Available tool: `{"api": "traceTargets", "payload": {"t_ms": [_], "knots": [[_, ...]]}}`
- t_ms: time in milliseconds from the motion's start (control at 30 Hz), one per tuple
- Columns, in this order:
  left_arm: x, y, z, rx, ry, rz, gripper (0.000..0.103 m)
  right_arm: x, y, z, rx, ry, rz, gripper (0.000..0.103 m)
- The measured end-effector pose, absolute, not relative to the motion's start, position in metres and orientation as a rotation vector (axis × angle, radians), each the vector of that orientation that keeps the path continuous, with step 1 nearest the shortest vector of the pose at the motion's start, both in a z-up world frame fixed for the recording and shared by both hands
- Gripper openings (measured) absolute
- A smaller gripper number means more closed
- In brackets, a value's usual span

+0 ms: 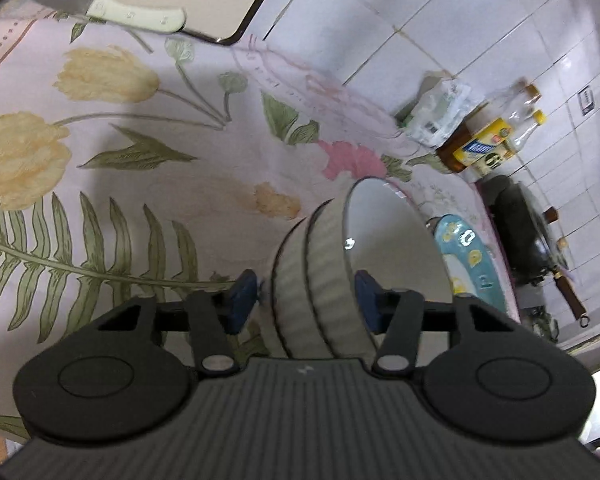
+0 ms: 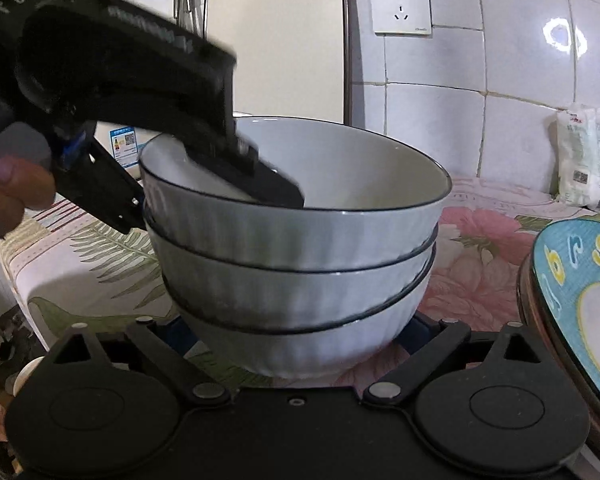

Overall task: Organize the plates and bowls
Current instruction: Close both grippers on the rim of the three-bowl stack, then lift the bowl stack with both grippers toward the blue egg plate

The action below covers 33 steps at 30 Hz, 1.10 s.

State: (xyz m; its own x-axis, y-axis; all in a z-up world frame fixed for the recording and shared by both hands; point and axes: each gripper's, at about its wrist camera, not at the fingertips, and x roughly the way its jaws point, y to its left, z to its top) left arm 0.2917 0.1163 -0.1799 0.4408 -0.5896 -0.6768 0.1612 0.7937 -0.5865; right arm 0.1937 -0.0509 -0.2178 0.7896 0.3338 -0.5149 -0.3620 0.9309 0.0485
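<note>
Three ribbed white bowls stood nested on the floral cloth.
The left gripper [image 1: 306, 296] straddled the top bowl [image 2: 296, 184]'s rim, grip unclear; the right gripper [image 2: 296, 336] stood released around the stack [image 2: 296, 280]. The blue plate [image 2: 580, 292], right, remained unsorted.
</note>
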Motion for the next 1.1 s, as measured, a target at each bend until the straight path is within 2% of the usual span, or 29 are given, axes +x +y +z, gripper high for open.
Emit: {"api": "traceTargets", "payload": {"t_ms": [367,867,1100], "knots": [[0.281,0.108,-0.180,-0.465,1.031,-0.397,0.046,0.201,-0.053,-0.218,-0.087,0.564,0.424,0.100],[0.261,0.098,-0.169,-0.395,1.005,-0.320,0.046,0.208,-0.059,-0.214,-0.110,0.560,0.531,0.100],[0.247,0.102,-0.145,-0.373,1.013,-0.319,0.046,0.201,-0.057,-0.196,-0.106,0.559,0.576,0.100]]}}
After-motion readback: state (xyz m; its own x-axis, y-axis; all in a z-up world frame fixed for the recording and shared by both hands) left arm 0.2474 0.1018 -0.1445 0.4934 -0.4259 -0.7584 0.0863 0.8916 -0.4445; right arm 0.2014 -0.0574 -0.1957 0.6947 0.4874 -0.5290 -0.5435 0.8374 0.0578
